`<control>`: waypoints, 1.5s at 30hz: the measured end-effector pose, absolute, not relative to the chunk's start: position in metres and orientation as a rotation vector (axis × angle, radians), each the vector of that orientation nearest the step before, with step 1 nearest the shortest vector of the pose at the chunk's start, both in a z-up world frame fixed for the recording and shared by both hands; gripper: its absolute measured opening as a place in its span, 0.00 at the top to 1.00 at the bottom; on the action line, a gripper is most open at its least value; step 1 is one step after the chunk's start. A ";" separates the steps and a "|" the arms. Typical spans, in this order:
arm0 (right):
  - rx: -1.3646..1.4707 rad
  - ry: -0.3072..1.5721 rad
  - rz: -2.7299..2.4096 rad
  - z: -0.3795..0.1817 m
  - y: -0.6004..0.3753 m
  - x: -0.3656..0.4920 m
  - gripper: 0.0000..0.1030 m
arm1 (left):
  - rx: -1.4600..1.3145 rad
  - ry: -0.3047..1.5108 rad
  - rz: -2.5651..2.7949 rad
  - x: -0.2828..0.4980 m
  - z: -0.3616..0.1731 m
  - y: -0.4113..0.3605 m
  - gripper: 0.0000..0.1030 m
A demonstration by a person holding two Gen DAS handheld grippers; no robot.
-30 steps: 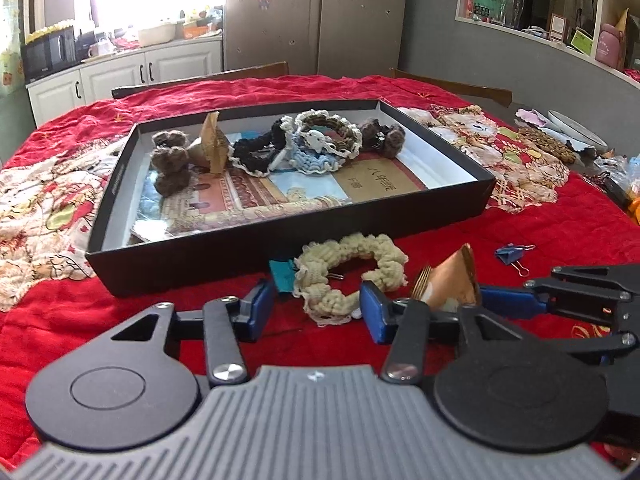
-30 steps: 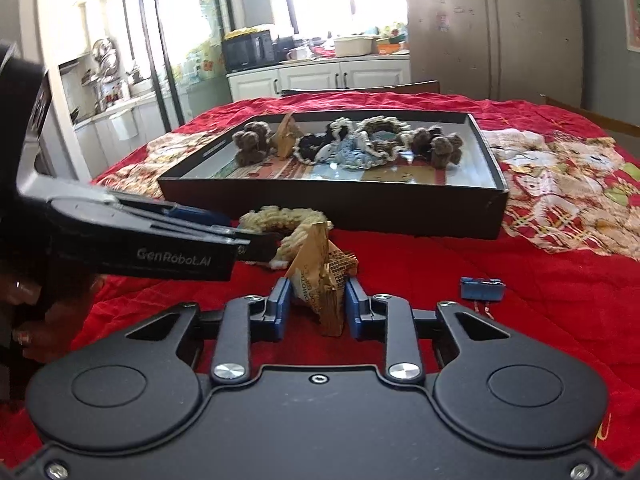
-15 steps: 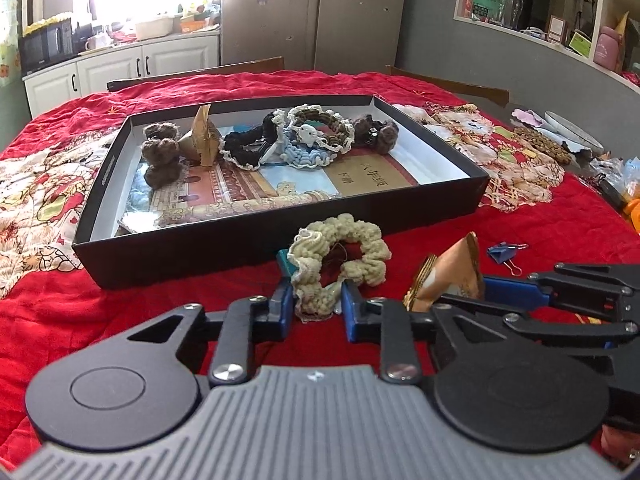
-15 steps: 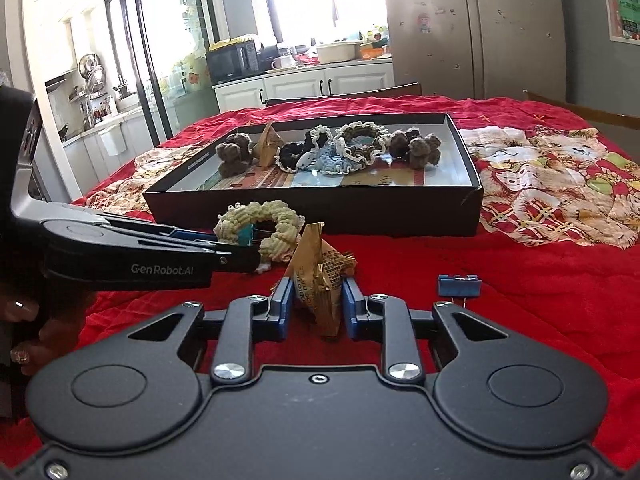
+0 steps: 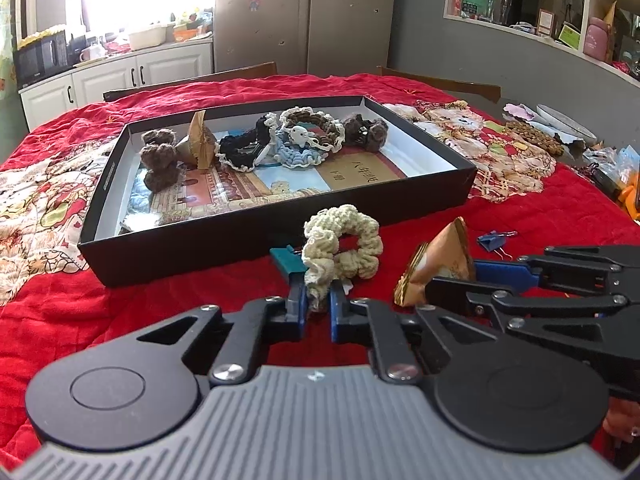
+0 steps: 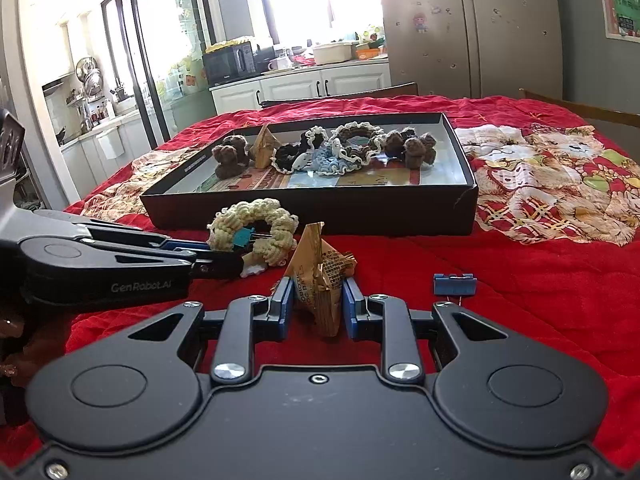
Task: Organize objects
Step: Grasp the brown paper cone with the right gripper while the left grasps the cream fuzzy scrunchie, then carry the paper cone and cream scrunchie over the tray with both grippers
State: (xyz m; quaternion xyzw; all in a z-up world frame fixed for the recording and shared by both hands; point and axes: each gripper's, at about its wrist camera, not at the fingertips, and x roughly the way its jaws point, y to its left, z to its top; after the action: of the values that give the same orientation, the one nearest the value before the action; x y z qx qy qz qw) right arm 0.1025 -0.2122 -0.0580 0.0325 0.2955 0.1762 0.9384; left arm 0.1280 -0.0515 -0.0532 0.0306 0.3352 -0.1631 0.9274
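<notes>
My left gripper is shut on a cream crocheted scrunchie and holds it above the red cloth, in front of the black box. The scrunchie also shows in the right wrist view, with a teal clip in its ring. My right gripper is shut on a gold pyramid packet, lifted off the cloth; it also shows in the left wrist view. The box holds several scrunchies, brown bows and another gold packet.
A blue binder clip lies on the red cloth to the right of the packet; it also shows in the left wrist view. Plates and small clutter lie at the table's far right. A patterned cloth patch lies right of the box.
My left gripper closed on the cream scrunchie and lifted it. The right gripper rose with the gold packet held. Both moved toward the box.
</notes>
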 end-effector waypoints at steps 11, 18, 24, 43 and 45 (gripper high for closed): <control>0.070 0.601 0.356 -0.057 -0.213 0.101 0.76 | 0.077 0.663 -0.333 0.117 -0.049 -0.047 0.88; 0.069 0.581 0.353 -0.054 -0.212 0.098 0.76 | 0.054 0.636 -0.337 0.110 -0.037 -0.038 0.88; 0.070 0.550 0.365 -0.043 -0.213 0.095 0.76 | 0.024 0.608 -0.347 0.106 -0.023 -0.030 0.88; -0.024 0.438 0.341 0.015 -0.204 0.115 0.76 | 0.016 0.478 -0.234 0.132 0.023 -0.003 0.88; -0.034 0.432 0.339 0.019 -0.200 0.124 0.76 | 0.013 0.480 -0.220 0.140 0.022 -0.002 0.88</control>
State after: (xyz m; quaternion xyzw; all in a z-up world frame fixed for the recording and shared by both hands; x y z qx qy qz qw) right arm 0.1240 -0.2000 0.0191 -0.0165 0.2135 0.1676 0.9623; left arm 0.1399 -0.0020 0.0224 0.0064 0.2370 -0.1085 0.9654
